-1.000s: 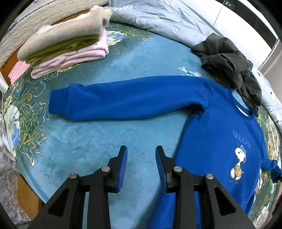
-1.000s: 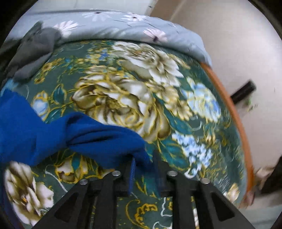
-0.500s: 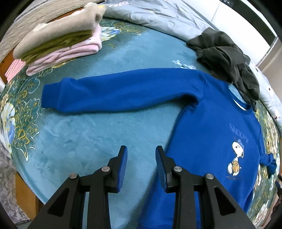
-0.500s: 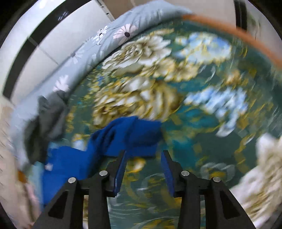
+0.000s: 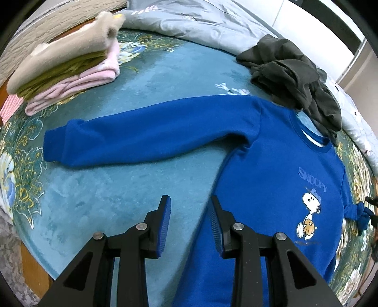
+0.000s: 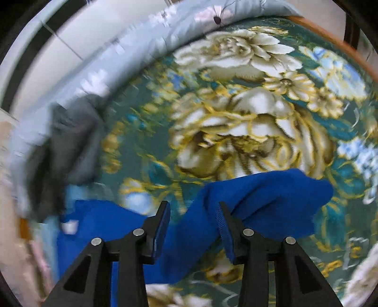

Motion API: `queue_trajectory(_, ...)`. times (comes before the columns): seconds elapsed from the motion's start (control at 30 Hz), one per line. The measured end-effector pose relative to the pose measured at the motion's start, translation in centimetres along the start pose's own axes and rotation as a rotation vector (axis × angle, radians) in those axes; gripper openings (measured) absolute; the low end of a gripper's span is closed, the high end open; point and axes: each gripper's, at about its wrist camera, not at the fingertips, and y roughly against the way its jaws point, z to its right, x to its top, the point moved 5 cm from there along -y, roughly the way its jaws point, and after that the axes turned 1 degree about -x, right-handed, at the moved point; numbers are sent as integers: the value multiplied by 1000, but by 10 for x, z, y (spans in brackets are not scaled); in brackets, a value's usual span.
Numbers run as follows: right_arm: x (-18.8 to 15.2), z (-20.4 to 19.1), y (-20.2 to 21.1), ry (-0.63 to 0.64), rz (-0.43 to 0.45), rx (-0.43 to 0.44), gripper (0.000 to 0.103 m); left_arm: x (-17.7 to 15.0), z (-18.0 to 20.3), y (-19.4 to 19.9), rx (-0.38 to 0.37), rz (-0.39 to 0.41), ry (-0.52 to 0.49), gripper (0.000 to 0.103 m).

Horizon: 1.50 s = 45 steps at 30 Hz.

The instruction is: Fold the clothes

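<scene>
Tongs (image 5: pixel 190 219) (image 6: pixel 193 224) parted, empty, above blue sweatshirt (image 5: pixel 271 179)

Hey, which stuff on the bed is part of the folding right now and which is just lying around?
In the job:
- blue sweatshirt
- its bunched sleeve

Lying about:
- folded stack
- dark grey garment
- grey quilt
- floral blanket

One text can be read: the word "SNOOPY" in pale grey-blue capital letters (image 5: pixel 312 181), printed across the chest of the bright blue long-sleeved fleece sweatshirt (image 5: pixel 271 170), at the right of the left wrist frame, just above a small cartoon print of a white dog in a blue cap (image 5: pixel 309 213). A tiny line of print below the dog is too small to read
</scene>
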Motion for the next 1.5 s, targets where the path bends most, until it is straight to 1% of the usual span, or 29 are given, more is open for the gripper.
queue_trajectory(0.1, -3, 8, -8, 7, -37, -115, 40, 0, -5, -2, -2, -6, 14, 33)
queue_trajectory(0.17, -6, 13, -7, -13, -55, -139, 26, -1, -9, -3, -1, -10, 29, 33)
queue_trajectory(0.2, -7, 15, -6, -27, -63, -145, 13, -2, -12, -4, 1, -12, 35, 33)
queue_trajectory(0.23, -8, 18, -5, -40, -71, -150, 7, -3, -15, -5, 4, -16, 39, 33)
queue_trajectory(0.27, -9, 18, -3, -48, -74, -145, 5, -4, -17, -5, 6, -20, 42, 33)
queue_trajectory(0.3, -9, 17, 3, -54, -67, -117, 4, -5, -19, -5, 5, -23, 44, 33)
queue_trajectory(0.33, -7, 13, 14, -60, -30, -45, 4, -6, -20, -4, 3, -23, 45, 33)
queue_trajectory(0.37, -4, 8, 29, -64, 24, 53, 4, -6, -21, -3, 2, -23, 47, 33)
queue_trajectory(0.4, -1, 3, 48, -58, 92, 143, 4, -7, -22, -1, 0, -21, 47, 33)
queue_trajectory(0.47, -2, -4, 95, -14, 258, 308, 4, -6, -23, 3, -6, -10, 47, 33)
queue_trajectory(0.5, -6, -4, 114, -5, 319, 361, 4, -6, -24, 5, -9, -4, 48, 33)
queue_trajectory(0.57, -22, 11, 131, -33, 379, 413, 4, -5, -24, 8, -13, 2, 51, 33)
queue_trajectory(0.6, -31, 22, 126, -60, 372, 408, 4, -6, -25, 8, -16, 1, 52, 33)
queue_trajectory(0.67, -50, 47, 98, -126, 316, 362, 4, -8, -23, 7, -26, -7, 57, 33)
queue_trajectory(0.73, -69, 73, 58, -198, 205, 283, 4, -11, -20, 6, -38, -16, 50, 33)
queue_trajectory(0.77, -78, 82, 43, -232, 159, 262, 4, -12, -18, 6, -42, -20, 40, 33)
queue_trajectory(0.8, -84, 88, 34, -252, 141, 257, 4, -13, -17, 6, -41, -22, 26, 33)
queue_trajectory(0.87, -94, 94, 25, -270, 129, 253, 4, -13, -16, 6, -39, -22, 19, 33)
queue_trajectory(0.97, -90, 94, 27, -233, 128, 230, 5, -11, -16, 6, -35, -19, 17, 33)
queue_trajectory(1.0, -87, 94, 29, -219, 133, 204, 8, -11, -15, 7, -33, -18, 16, 33)
queue_trajectory(1.1, -73, 98, 42, -182, 171, 121, 8, -13, -16, 4, -30, -21, 29, 33)
queue_trajectory(1.17, -61, 92, 49, -155, 190, 112, 9, -16, -16, 0, -23, -32, 31, 33)
queue_trajectory(1.2, -53, 84, 52, -133, 195, 110, 13, -18, -14, -2, -21, -37, 30, 33)
queue_trajectory(1.27, -39, 68, 55, -89, 203, 112, 28, -20, -10, -5, -20, -44, 22, 33)
queue_trajectory(1.3, -35, 57, 55, -67, 203, 122, 40, -20, -8, -5, -23, -45, 18, 33)
queue_trajectory(1.33, -30, 44, 53, -43, 203, 128, 43, -19, -6, -5, -27, -45, 14, 34)
queue_trajectory(1.4, -26, 19, 46, 14, 187, 116, 43, -18, -1, -4, -34, -42, 5, 34)
queue_trajectory(1.5, -21, -8, 21, 91, 127, 27, 43, -14, 4, -2, -40, -31, -6, 33)
